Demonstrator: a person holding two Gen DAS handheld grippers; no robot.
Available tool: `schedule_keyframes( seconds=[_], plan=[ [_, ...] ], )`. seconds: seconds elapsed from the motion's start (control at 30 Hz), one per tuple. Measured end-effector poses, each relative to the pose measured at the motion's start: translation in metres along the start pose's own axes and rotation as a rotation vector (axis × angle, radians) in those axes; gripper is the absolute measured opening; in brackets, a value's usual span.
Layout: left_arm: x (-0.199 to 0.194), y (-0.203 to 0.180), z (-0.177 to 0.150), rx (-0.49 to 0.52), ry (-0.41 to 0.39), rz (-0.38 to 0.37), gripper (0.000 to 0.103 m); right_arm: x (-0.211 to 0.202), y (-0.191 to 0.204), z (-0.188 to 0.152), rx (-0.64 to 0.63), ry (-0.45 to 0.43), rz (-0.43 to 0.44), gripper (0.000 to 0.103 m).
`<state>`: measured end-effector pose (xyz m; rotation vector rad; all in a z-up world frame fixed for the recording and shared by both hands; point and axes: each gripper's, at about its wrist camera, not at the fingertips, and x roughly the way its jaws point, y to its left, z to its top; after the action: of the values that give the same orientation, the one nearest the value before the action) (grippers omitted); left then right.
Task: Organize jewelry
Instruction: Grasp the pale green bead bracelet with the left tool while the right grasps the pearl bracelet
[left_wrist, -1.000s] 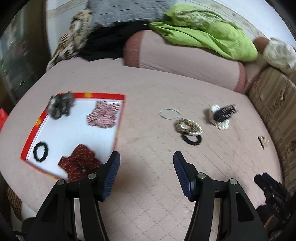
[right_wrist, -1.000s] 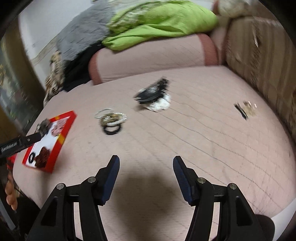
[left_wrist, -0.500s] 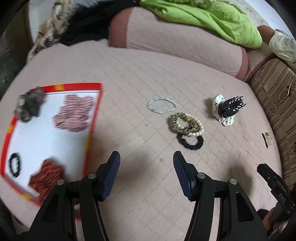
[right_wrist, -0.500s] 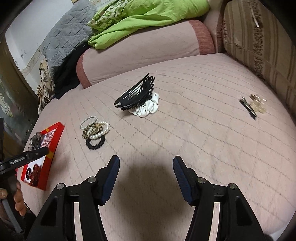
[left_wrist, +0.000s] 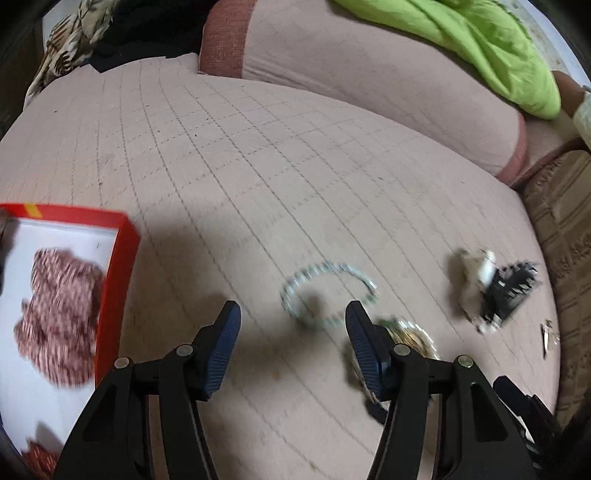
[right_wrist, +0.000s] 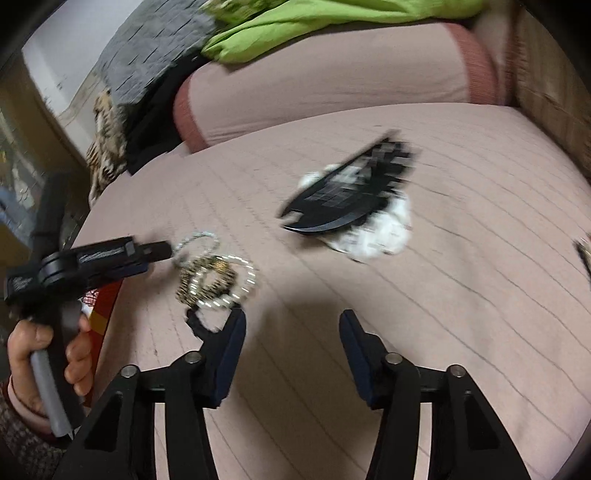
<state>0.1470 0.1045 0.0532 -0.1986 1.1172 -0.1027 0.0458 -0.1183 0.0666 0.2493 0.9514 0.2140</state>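
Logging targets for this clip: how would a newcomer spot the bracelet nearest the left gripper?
On the pink quilted bed, right of the red-rimmed tray, a pale beaded bracelet lies just ahead of the open left gripper. Unlike the gold-and-pearl pile beside it, it lies alone, a thin open ring.

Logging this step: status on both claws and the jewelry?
Left claw open, empty, closing on the pale bead bracelet. Right claw open, empty, hovering. Red tray at left already holds scrunchies. Nothing blocking the bracelet.
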Motion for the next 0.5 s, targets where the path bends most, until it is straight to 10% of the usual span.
schedule_keyframes(
  seconds=[0.27,0.5],
  plan=[
    [0.02,-0.017,0.011,0.128,-0.018,0.078,0.058,0.051,0.026,0.014,-0.101,0.071,-0.021,0.03],
    [0.025,-0.03,0.0,0.234,-0.066,0.14,0.052,0.06,0.034,0.02,-0.123,0.063,-0.038,0.03]
  ],
)
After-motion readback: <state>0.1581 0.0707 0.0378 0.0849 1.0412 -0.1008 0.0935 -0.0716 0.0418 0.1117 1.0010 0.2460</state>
